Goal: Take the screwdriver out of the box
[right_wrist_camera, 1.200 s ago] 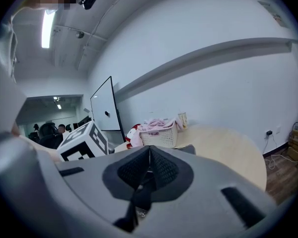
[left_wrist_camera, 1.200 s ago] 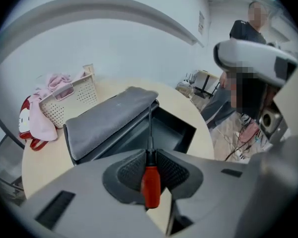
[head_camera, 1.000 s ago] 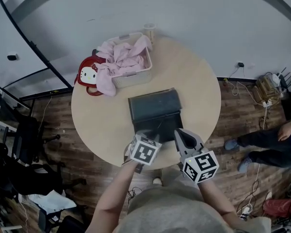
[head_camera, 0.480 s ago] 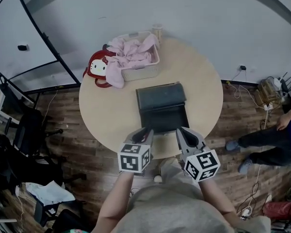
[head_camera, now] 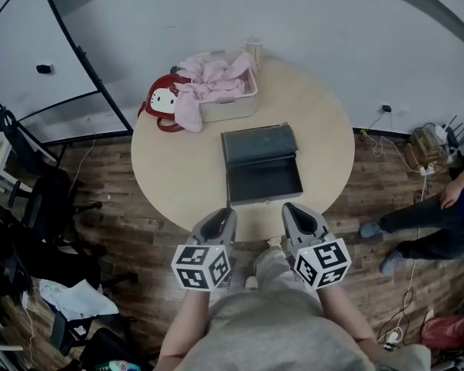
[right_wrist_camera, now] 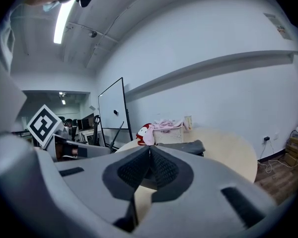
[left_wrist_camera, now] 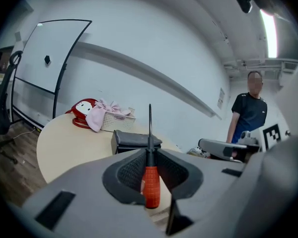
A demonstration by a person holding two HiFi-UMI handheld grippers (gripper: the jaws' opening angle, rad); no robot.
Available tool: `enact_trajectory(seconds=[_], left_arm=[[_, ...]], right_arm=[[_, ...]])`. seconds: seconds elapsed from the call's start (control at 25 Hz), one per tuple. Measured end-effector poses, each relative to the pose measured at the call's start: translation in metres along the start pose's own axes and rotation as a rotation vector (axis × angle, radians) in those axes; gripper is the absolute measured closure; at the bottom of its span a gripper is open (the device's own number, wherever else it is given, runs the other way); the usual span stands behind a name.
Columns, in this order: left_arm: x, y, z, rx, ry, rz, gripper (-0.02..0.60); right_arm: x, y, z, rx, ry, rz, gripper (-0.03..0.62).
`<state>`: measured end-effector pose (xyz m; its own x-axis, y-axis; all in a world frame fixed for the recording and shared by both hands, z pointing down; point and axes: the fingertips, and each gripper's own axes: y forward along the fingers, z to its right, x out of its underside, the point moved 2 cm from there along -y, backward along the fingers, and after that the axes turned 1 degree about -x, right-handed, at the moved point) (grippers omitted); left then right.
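The dark grey box [head_camera: 261, 182] stands with its lid raised in the middle of the round beige table [head_camera: 178, 176]. My left gripper [head_camera: 220, 221] hovers just off the table's near edge, shut on a screwdriver [left_wrist_camera: 150, 182]. Its red handle sits between the pads, and the thin dark shaft [left_wrist_camera: 149, 128] points up past the box [left_wrist_camera: 134, 142]. In the head view the screwdriver is hidden. My right gripper [head_camera: 294, 215] hangs beside it to the right, shut with nothing between its jaws [right_wrist_camera: 150, 155]. The box [right_wrist_camera: 184, 147] lies beyond it.
A white basket [head_camera: 230, 113] of pink cloth, a red cat-face bag [head_camera: 164, 103] and a cup [head_camera: 253, 49] sit at the table's far side. A person [left_wrist_camera: 248, 113] stands to the right. A whiteboard [head_camera: 31, 45] and chairs [head_camera: 31, 215] are on the left.
Both grippers have drawn back from the box toward me, past the table's near edge. The left one rose and rolled, taking the screwdriver away from the box.
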<state>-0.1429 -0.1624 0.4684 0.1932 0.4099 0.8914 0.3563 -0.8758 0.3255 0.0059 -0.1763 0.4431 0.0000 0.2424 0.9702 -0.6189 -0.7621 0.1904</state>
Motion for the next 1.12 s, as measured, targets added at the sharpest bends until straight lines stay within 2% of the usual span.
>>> enact_trajectory(seconds=[0.48, 1.12], left_arm=[[0.001, -0.018, 0.001, 0.002, -0.01, 0.037, 0.518], [0.001, -0.012, -0.001, -0.009, -0.017, 0.026, 0.518]], right_arm=[[0.009, -0.008, -0.015, -0.003, -0.021, -0.023, 0.594], [0.007, -0.005, -0.01, -0.001, -0.016, -0.029, 0.594]])
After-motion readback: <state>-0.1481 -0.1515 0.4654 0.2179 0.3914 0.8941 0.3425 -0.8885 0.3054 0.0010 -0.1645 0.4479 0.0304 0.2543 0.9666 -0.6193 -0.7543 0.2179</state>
